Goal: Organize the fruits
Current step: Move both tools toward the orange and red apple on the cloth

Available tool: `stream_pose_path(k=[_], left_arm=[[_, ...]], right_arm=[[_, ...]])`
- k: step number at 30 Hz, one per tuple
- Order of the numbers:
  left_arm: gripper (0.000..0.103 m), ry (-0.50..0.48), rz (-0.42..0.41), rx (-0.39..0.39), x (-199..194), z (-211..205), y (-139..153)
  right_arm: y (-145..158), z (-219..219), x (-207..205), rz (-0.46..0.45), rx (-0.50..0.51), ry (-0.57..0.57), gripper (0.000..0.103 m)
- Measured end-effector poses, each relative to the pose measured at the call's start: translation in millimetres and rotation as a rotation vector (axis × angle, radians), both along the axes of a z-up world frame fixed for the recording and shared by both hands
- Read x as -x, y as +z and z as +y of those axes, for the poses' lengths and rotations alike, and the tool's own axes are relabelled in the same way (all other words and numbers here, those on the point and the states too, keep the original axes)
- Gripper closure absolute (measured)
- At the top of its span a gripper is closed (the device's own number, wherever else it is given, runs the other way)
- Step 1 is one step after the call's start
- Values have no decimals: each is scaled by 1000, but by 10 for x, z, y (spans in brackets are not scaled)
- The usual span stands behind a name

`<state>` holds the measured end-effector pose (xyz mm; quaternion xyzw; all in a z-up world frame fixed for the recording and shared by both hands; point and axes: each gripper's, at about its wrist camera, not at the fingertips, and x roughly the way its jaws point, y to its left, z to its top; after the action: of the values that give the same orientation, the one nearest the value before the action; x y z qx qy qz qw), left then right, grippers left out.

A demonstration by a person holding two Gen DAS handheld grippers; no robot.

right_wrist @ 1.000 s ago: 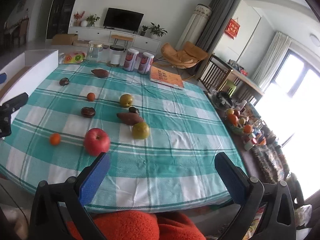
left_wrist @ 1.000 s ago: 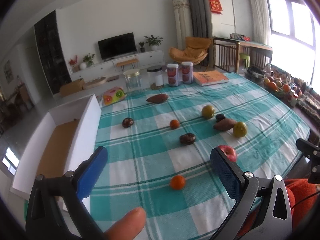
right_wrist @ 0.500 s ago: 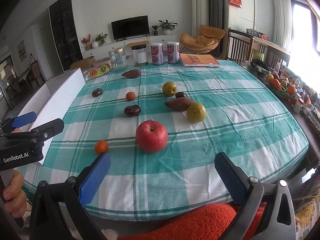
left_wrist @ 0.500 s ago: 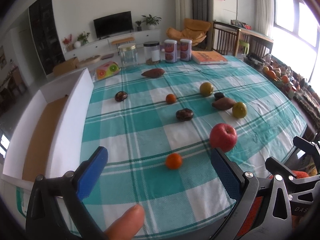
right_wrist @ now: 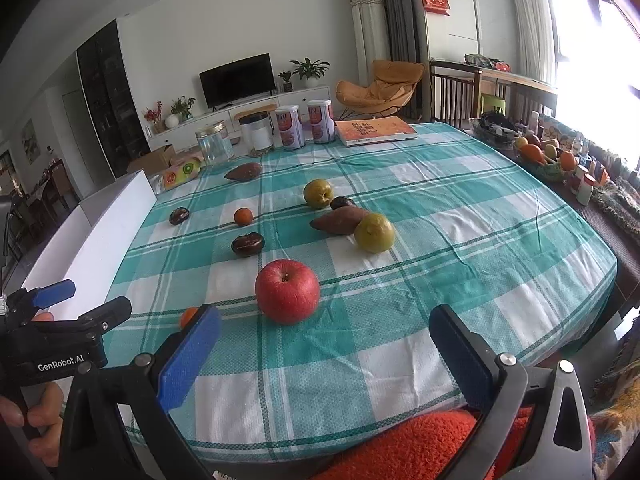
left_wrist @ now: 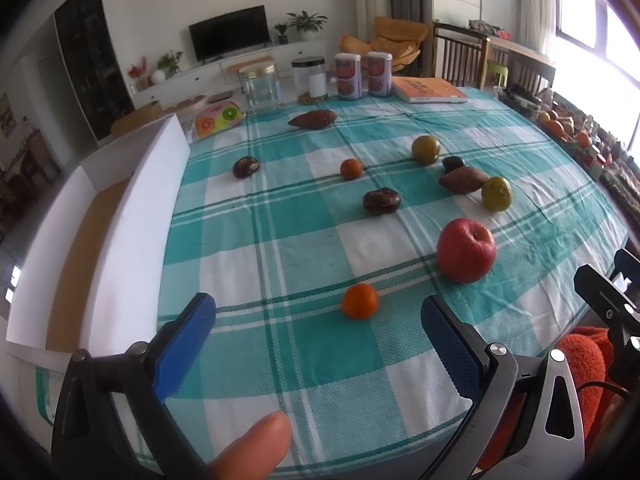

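Fingers spread wide and empty on both grippers: left gripper point(left_wrist: 316, 328) faces a small orange point(left_wrist: 359, 300) just ahead; right gripper point(right_wrist: 326, 344) frames the red apple point(right_wrist: 287, 291). Round fruit could roll if nudged off-centre.

Checked tablecloth point(right_wrist: 460, 216) on the table — apple point(right_wrist: 287, 291), tangerines point(left_wrist: 359, 300), jars point(right_wrist: 214, 143).

red apple point(right_wrist: 287, 291) upright, small orange point(left_wrist: 359, 301) beside, loose on cloth
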<state>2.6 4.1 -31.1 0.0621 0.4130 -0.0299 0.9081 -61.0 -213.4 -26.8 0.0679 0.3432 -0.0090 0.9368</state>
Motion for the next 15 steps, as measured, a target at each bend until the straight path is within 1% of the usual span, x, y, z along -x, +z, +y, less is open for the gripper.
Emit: stream_pose_path(k=[7, 11, 15], left_arm=[[0, 12, 10, 5, -12, 29, -54], [0, 22, 35, 28, -31, 86, -113], [0, 25, 34, 27, -33, 98, -129]], right_arm=[[-81, 131, -8, 8, 32, 23, 0], [-112, 173, -2, 12, 41, 33, 0], [-127, 183, -8, 13, 45, 33, 0]])
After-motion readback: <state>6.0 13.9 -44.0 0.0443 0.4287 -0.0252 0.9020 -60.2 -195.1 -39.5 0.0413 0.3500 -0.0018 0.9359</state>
